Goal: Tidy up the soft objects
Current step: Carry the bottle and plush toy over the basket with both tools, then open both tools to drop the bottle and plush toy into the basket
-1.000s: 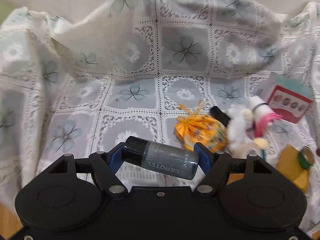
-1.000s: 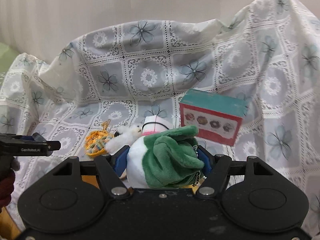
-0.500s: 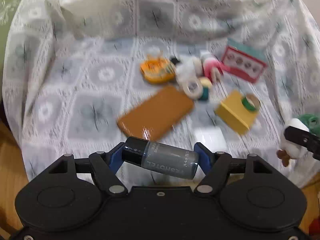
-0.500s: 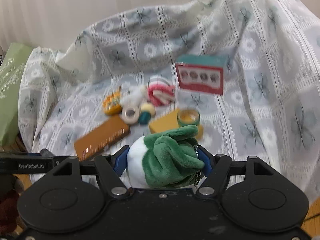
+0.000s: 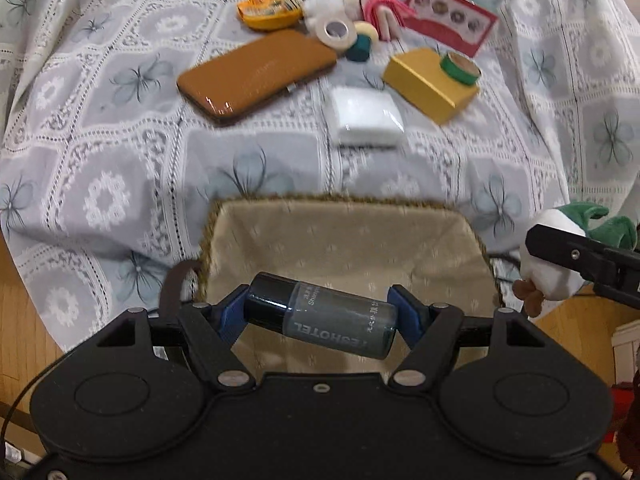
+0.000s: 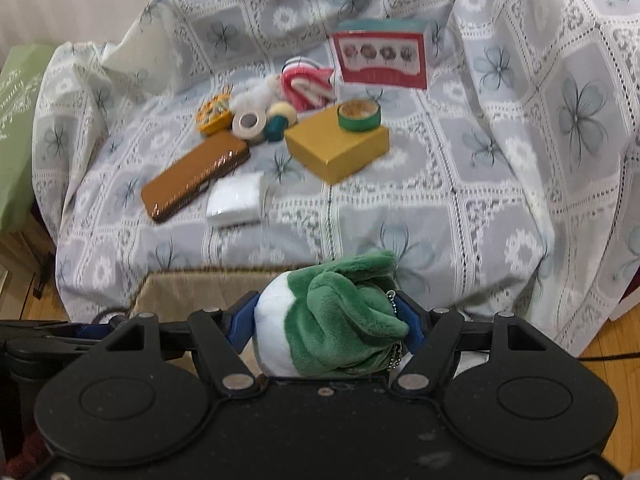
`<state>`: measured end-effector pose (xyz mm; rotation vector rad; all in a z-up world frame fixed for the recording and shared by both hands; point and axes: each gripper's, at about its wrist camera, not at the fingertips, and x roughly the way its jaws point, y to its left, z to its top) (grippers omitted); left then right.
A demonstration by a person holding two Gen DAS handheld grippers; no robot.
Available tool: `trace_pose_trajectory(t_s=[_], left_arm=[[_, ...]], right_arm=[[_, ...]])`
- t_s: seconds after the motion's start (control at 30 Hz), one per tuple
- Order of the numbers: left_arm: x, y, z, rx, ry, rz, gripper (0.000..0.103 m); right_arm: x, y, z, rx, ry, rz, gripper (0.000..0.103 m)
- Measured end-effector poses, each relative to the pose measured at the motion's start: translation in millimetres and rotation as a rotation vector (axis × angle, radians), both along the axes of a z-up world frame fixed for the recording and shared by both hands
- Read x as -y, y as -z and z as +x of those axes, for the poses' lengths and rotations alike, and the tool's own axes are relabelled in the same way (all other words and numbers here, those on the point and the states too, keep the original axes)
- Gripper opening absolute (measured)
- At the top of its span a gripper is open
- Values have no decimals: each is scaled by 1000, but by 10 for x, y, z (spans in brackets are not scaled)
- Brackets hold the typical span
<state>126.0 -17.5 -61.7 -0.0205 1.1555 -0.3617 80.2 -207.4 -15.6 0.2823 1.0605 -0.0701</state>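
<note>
Change: basket (image 5: 344,240) now at lower centre | left gripper (image 5: 320,312) pinching bottle (image 5: 324,316) above it | right gripper (image 6: 326,324) pinching plush (image 6: 328,316) | drop-off next.

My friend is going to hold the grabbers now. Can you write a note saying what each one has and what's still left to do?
Left tool: shut on the small grey hotel shampoo bottle with a black cap, above the beige fabric-lined basket.
Right tool: shut on the green and white plush turnip toy, at the same basket's edge.
Done: both items picked up; neither is in the basket, which looks empty.
Left on the lace-covered sofa: the fluffy white plush, the pink and white striped soft toy, the orange patterned pouch, the white tissue pack, plus hard things like the gold box and the brown case.
</note>
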Motion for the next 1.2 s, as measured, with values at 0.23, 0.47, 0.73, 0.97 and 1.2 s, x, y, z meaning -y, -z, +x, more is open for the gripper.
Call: trace_pose_trajectory(t_s=[0.23,0.47,0.73,0.97,1.2], left_arm=[[17,146,-144,-38,14,26,69],[12,237,-269,-48,32,56,79],[32,252,-297,-42,42,79,81],[42,244,-300,-36,46,91,81],[43,244,-290,-36,49,94,81]], right_arm=[[-60,95,-12,-49,-24,19,70],[-100,162,13,-78,-32,21,70],[-115,197,50,-96,-37,37,71],[-146,212,49,-98,-57,59,75],[-132,207,65,-90,-56,49,75]])
